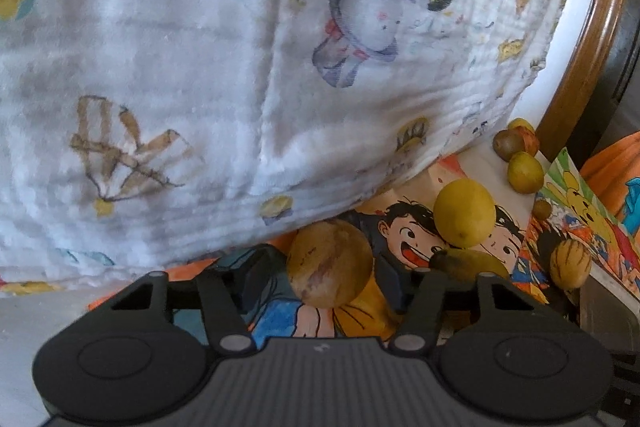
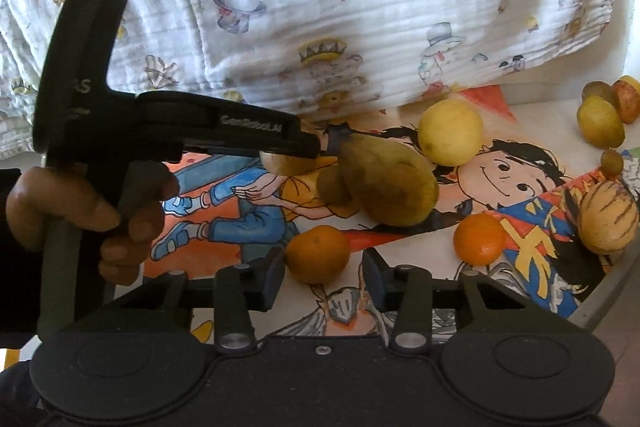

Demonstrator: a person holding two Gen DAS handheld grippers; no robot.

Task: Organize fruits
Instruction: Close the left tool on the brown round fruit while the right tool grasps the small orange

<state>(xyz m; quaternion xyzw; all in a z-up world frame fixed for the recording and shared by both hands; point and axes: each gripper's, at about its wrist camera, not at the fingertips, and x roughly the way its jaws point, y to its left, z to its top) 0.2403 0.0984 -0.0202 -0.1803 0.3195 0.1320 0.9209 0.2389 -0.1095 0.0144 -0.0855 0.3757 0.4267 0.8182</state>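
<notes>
My left gripper is open, and a round tan fruit lies between its spread fingers. From the right wrist view, that left gripper reaches in from the left, its tip over the tan fruit. My right gripper is open, and an orange sits on the cartoon mat just in front of its pads. A large brownish-yellow fruit, a lemon, a second orange and a striped pale melon lie further out.
A white printed blanket bulges over the far side, overhanging the mat's edge. Small yellow and red fruits cluster at the back right. A small brown fruit rests against the large one. A hand holds the left gripper's handle. A wooden rim curves at the right.
</notes>
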